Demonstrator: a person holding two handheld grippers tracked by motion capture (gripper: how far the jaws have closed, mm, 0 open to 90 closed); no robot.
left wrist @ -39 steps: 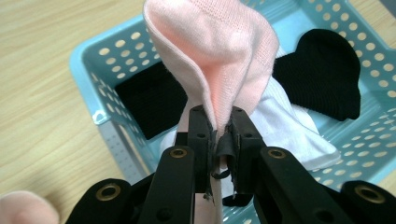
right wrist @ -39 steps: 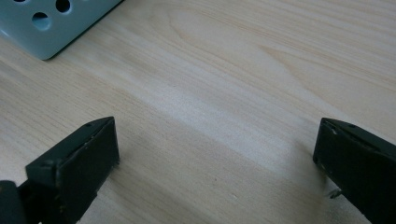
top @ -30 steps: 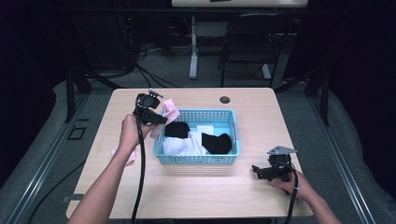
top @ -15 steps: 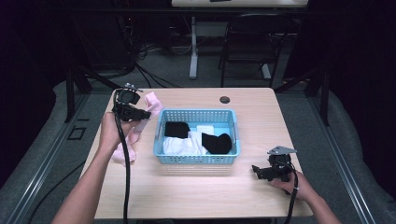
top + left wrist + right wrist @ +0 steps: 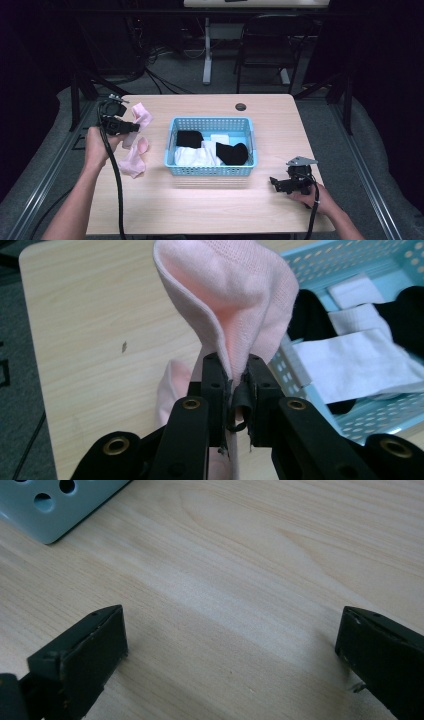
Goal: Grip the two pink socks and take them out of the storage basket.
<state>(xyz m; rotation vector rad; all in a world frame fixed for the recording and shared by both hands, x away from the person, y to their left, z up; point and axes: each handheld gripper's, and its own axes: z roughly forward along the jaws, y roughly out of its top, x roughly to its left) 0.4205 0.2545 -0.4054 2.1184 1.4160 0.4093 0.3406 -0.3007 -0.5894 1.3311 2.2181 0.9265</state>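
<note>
At the left side of the desk (image 5: 210, 210), a pink sock (image 5: 240, 305) hangs from the left gripper (image 5: 234, 375), whose jaws are squeezed tight on a fold of it so it cannot slip out. In the high view the same pink sock (image 5: 141, 116) is held up above the wood, just left of the blue basket (image 5: 172, 145) and outside it. I think it is held by one pinch near its edge so the rest can dangle free and be laid down flat. Right below it, a second pink sock (image 5: 134, 160) lies on the desk, close to the person's left hand (image 5: 96, 145). It looks like the two pink ones are being put together as a pair, so the spot beside the basket is likely the place for sorted socks. Inside the blue basket there are more socks: a black sock (image 5: 189, 138) at the back, another black sock (image 5: 232, 152) toward the right, and white socks (image 5: 195, 156) in front. They are all mixed in a heap, likely waiting their turn. Far off at the front right of the desk, the right gripper (image 5: 284, 185) rests low on the wood. Its jaws stand wide apart with nothing between them, just bare desk. It seems to be parked out of the way, ready to help when a sock needs two grips.
</note>
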